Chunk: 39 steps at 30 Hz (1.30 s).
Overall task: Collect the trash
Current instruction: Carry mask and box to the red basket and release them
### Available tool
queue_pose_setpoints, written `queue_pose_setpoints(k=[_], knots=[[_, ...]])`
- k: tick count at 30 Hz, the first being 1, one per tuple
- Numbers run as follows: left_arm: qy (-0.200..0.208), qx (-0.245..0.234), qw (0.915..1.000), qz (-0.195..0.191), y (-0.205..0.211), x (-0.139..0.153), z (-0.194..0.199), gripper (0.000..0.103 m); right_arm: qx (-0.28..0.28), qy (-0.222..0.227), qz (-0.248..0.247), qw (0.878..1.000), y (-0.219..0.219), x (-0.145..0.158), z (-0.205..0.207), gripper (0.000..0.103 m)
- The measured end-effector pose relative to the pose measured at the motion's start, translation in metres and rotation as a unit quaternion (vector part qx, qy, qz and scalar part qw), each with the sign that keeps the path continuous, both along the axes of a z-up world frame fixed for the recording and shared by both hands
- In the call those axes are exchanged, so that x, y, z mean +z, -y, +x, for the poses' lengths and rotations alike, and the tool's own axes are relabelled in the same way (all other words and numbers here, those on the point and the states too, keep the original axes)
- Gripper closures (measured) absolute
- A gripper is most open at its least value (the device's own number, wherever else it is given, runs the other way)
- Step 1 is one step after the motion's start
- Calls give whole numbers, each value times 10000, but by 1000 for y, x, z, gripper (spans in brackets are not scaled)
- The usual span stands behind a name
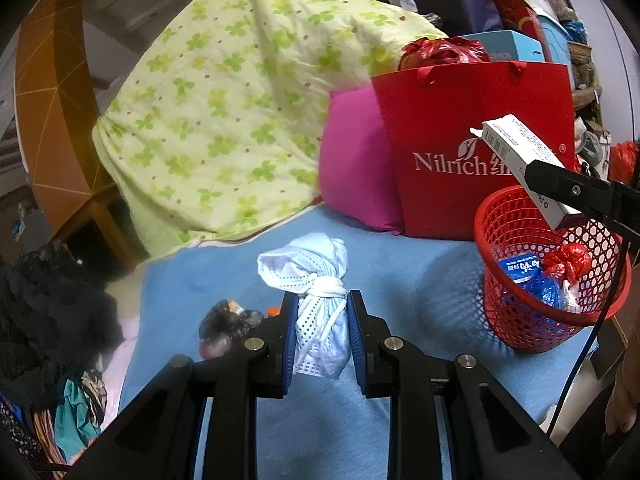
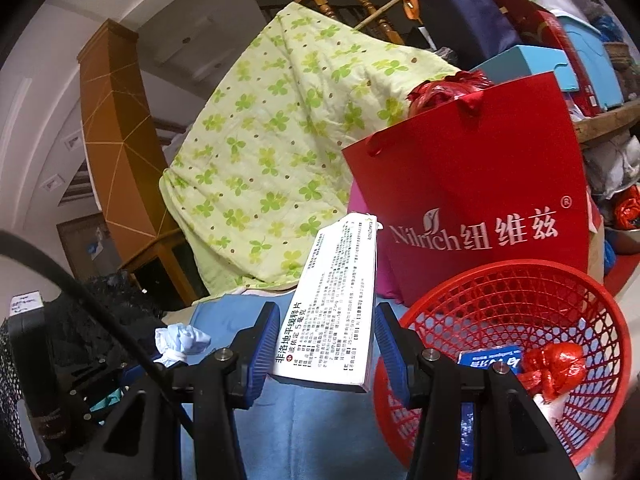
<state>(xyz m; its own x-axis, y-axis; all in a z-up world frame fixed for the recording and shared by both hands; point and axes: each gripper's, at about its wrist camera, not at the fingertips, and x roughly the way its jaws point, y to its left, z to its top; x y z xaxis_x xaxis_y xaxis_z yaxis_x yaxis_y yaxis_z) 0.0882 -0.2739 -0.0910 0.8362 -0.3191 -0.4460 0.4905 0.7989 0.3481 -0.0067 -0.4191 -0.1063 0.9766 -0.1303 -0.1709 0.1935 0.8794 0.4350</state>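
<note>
A red paper bag (image 1: 476,152) printed "Nilrich" stands on the blue sheet (image 1: 400,264). Left of the bag lies a pink pillow (image 1: 352,168), and beyond that a green clover-print quilt (image 1: 224,120). Behind the bag sits what looks like a pale blue box (image 1: 508,46).

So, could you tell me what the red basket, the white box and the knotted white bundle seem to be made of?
Red basket: moulded plastic, by its glossy open lattice.
White box: thin matte card, by its printed panels and crisp edges.
Knotted white bundle: soft, perforated fabric, possibly non-woven, tied and crumpled.
</note>
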Motion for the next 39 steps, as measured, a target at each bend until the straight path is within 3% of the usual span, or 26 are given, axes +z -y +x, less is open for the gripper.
queue_pose_setpoints(k=[25,39], knots=[[18,-566,9983,144,55,3,-21,77,-543,25,399,9977,50,-10,-34,51],[102,-939,9952,254,98,6,-35,77,-724,96,1072,9916,94,-24,-55,51]])
